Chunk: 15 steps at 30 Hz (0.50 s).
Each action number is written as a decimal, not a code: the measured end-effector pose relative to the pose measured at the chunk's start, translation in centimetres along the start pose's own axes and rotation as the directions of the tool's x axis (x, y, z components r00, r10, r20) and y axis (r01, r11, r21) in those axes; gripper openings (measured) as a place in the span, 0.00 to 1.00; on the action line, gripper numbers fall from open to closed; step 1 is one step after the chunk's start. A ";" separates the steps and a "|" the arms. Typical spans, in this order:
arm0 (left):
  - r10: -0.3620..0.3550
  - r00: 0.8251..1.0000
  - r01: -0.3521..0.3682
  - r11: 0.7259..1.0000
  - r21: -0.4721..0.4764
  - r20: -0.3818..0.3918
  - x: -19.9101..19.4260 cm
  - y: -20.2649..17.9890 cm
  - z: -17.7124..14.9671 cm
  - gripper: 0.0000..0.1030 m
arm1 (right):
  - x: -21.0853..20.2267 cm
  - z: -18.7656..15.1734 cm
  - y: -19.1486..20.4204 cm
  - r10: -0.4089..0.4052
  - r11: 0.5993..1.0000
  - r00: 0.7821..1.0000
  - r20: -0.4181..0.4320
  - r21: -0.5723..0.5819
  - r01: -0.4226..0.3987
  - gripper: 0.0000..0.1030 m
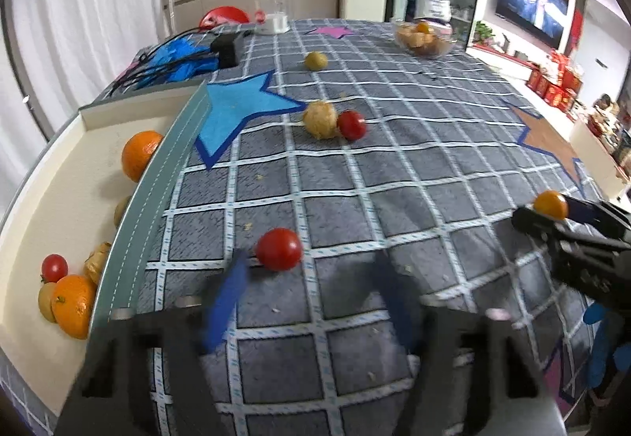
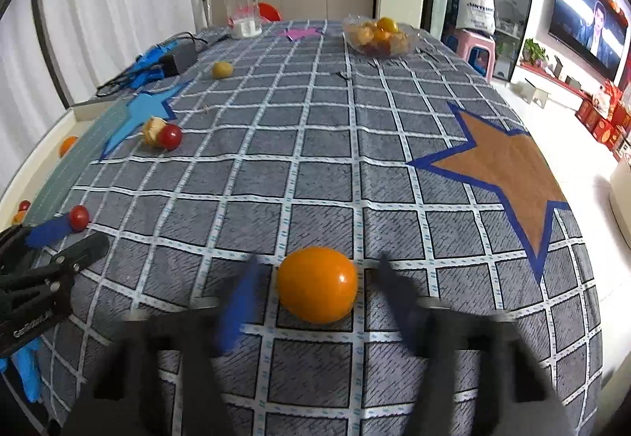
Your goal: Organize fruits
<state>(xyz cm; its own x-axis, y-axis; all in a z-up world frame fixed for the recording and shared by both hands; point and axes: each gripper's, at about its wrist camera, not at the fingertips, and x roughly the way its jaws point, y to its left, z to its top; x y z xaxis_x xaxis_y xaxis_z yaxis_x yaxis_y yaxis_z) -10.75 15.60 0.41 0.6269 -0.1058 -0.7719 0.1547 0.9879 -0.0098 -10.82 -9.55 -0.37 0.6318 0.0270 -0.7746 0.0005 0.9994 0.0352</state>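
Note:
My left gripper is open just above the checked tablecloth. A red cherry tomato lies by its left fingertip, near the gap's edge. My right gripper is open around a yellow-orange tomato that lies on the cloth between its fingers, not squeezed. That fruit also shows in the left wrist view. A white tray at the left holds two oranges, a cherry tomato and other small fruits.
A husked ground cherry and a red tomato lie mid-table. A yellow-green fruit lies farther back. A glass bowl of fruit, a clear jar and a black adapter with cables sit at the far end.

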 end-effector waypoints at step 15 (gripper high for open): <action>-0.113 0.989 0.118 0.992 -0.047 0.096 -4.7 2.8 0.8 0.22 | -2.5 1.5 0.4 0.154 0.986 0.987 0.042 0.065 -0.156 0.37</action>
<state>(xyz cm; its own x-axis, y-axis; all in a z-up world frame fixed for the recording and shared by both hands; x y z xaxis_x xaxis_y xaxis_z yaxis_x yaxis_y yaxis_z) -12.66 18.76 4.48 0.6759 -0.2274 -0.7011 0.1916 0.9727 -0.1308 -11.19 -9.24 2.51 0.6564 0.1791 -0.7328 -0.0481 0.9794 0.1964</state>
